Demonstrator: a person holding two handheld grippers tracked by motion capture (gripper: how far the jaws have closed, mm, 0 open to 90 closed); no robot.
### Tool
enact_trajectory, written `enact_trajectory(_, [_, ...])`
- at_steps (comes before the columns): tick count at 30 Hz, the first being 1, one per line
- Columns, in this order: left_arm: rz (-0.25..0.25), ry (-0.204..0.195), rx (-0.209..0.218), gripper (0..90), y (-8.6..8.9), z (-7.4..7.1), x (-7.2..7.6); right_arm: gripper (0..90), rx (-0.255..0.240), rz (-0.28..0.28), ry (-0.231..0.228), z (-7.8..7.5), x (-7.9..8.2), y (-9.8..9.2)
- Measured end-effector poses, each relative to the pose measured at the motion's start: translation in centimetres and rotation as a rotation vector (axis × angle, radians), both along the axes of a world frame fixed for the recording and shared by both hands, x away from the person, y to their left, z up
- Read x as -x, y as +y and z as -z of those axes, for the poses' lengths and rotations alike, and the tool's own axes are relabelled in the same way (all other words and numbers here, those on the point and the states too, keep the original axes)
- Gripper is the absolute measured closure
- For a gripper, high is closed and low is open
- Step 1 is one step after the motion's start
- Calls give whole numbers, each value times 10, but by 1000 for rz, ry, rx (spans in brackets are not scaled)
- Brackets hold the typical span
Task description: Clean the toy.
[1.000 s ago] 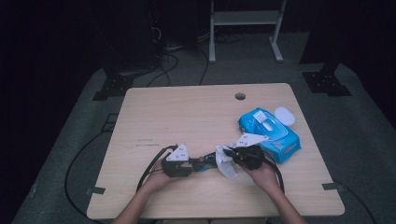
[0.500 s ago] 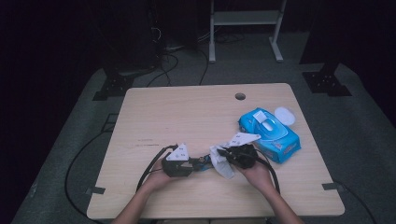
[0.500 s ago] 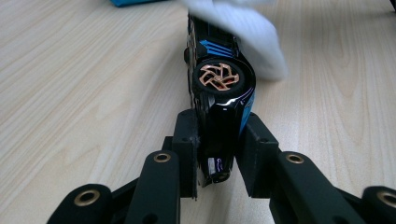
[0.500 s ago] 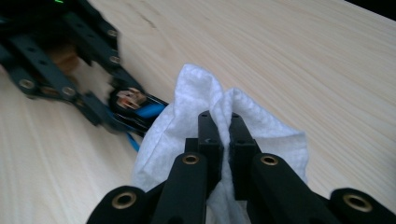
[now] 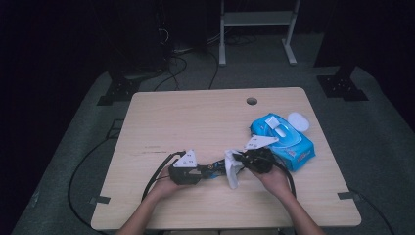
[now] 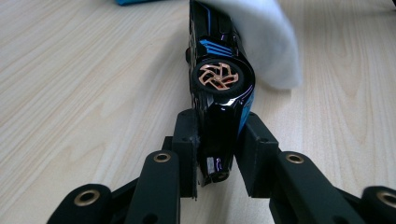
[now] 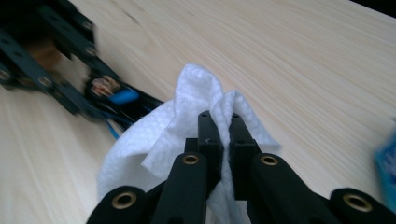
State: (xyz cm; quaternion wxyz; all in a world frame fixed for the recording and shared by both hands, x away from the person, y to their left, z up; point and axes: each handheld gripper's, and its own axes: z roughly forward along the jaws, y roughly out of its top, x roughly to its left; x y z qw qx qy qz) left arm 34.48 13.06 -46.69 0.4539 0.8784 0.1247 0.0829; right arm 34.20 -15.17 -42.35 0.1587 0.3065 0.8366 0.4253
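A black and blue toy car with copper-coloured wheels lies on its side, and my left gripper is shut on its rear end. In the high view the car sticks out to the right of the left gripper near the table's front edge. My right gripper is shut on a bunched white wipe. That wipe hangs against the far end of the car, just left of the right gripper. In the left gripper view the wipe covers the car's far end.
A blue pack of wipes with its white lid flipped open lies at the right of the wooden table. A cable hole sits near the far edge. Cables trail from both grippers off the front of the table.
The right gripper and its wipe have shifted slightly left, closer onto the car's end. The left gripper and the car have kept still.
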Motion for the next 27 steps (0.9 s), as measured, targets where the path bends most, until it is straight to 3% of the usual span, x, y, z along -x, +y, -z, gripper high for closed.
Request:
enact_trajectory(3, [-4, 4, -1, 706, 1, 0, -1, 865, -30, 18, 22, 1, 0, -14])
enact_trajectory(7, [-16, 10, 2, 700, 2, 0, -3, 866, -20, 23, 9, 1, 2, -15])
enact_trajectory(13, [-29, 37, 66, 633, 8, -8, -4, 866, -17, 20, 1, 2, 2, -14])
enact_trajectory(19, [-32, 87, 137, 578, 10, -16, -5, 866, -5, 16, -12, 2, 4, -13])
enact_trajectory(22, [-38, 113, 150, 549, 11, -20, -7, 866, -2, 14, -19, 2, 4, -13])
enact_trajectory(27, [-64, 185, 194, 519, 13, -24, -15, 866, 3, 10, -27, 2, 6, -13])
